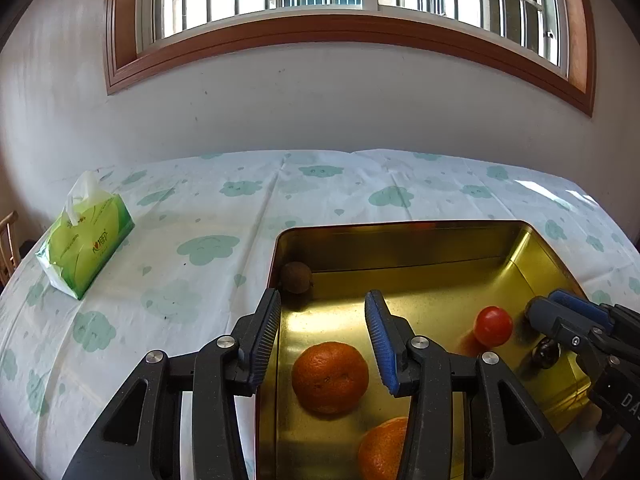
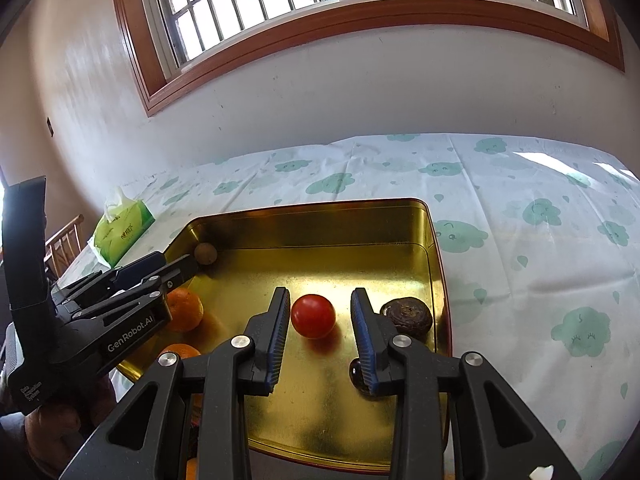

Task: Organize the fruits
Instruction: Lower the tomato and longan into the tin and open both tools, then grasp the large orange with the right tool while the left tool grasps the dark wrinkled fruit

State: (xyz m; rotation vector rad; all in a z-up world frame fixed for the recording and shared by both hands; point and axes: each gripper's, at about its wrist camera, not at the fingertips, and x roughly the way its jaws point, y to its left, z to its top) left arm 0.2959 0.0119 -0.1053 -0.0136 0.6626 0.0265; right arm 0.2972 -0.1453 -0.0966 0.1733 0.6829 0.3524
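A gold metal tray (image 1: 404, 240) (image 2: 304, 224) holds the fruit. My left gripper (image 1: 324, 316) is open and empty above the tray's left side, just over an orange (image 1: 330, 376); a second orange (image 1: 380, 452) lies nearer. A brown round fruit (image 1: 296, 278) (image 2: 206, 254) sits in the far left corner. My right gripper (image 2: 320, 320) is open, its fingers either side of a red tomato (image 2: 313, 316) (image 1: 493, 326) without touching it. A dark wrinkled fruit (image 2: 408, 314) lies at the right wall, and a small dark fruit (image 2: 358, 376) sits partly behind the right finger.
A green tissue pack (image 1: 86, 240) (image 2: 122, 228) lies at the table's far left. The table has a white cloth with green clouds (image 2: 540, 240). A wall and a window are behind. A wooden chair (image 2: 64, 240) stands at the left edge.
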